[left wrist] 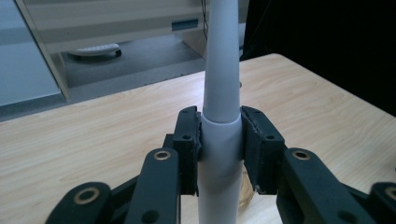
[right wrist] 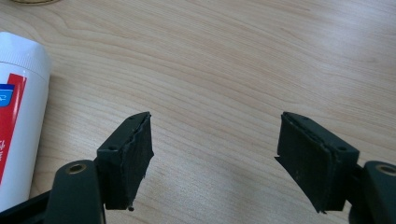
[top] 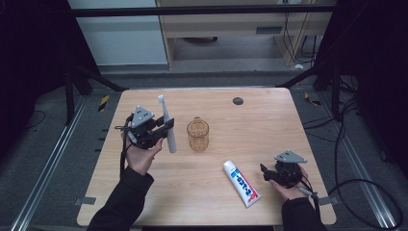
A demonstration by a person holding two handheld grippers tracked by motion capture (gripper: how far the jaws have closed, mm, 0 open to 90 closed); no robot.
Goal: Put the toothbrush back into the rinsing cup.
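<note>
I held the toothbrush (top: 167, 124) up in my left tongs (top: 163, 127), over the left half of the table (top: 269, 120), just beside the cup (top: 197, 134). I think I was at the step of carrying the brush to the cup. Next I would need to bring its low end over the cup's open top and let it down straight, so the cup would not tip. The left tongs were squeezed tight on the brush handle (left wrist: 221, 140), which stood nearly upright. My right tongs (right wrist: 215, 158) were wide open, holding nothing, near the table's right front corner beside the toothpaste (top: 241, 183).
</note>
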